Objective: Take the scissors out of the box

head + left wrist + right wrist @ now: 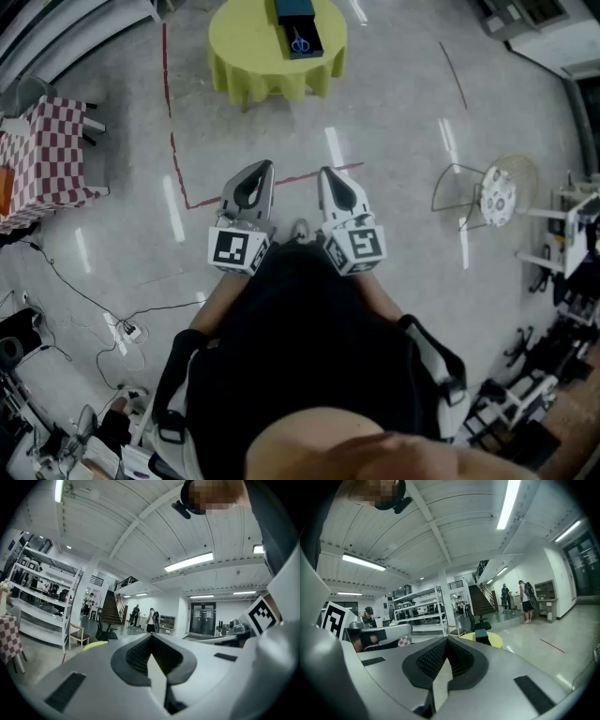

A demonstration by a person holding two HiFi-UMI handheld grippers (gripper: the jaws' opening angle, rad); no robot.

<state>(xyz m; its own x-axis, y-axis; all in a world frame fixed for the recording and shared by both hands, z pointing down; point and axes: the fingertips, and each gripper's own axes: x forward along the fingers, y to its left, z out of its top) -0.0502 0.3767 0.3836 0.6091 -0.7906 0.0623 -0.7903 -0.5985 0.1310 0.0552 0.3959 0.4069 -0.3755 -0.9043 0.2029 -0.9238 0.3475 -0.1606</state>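
The left hand-held gripper [265, 167] and the right hand-held gripper [326, 172] sit side by side at the middle of the head view, held close in front of the person's body. In each gripper view the two jaws are pressed together at the tips with nothing between them. That suits carrying them rather than working: there is nothing within reach to take hold of.

Both point toward the top of the frame, across a stretch of bare floor [403, 112] crossed by a red tape line [281, 180]. At the far end of it, at the upper middle, stands a round table [239, 56] under a yellow-green cloth. On it lies a dark, long box [291, 11], open on top, and the blue-handled scissors [300, 42] lie flat inside its nearer end. In the right gripper view the same table [497, 641] shows just past the jaws.

The task looks not yet begun: the scissors are in the box and well apart from both hand-held grippers. My judgement is that the person must first walk up to the table, then spread one set of jaws above the open box.
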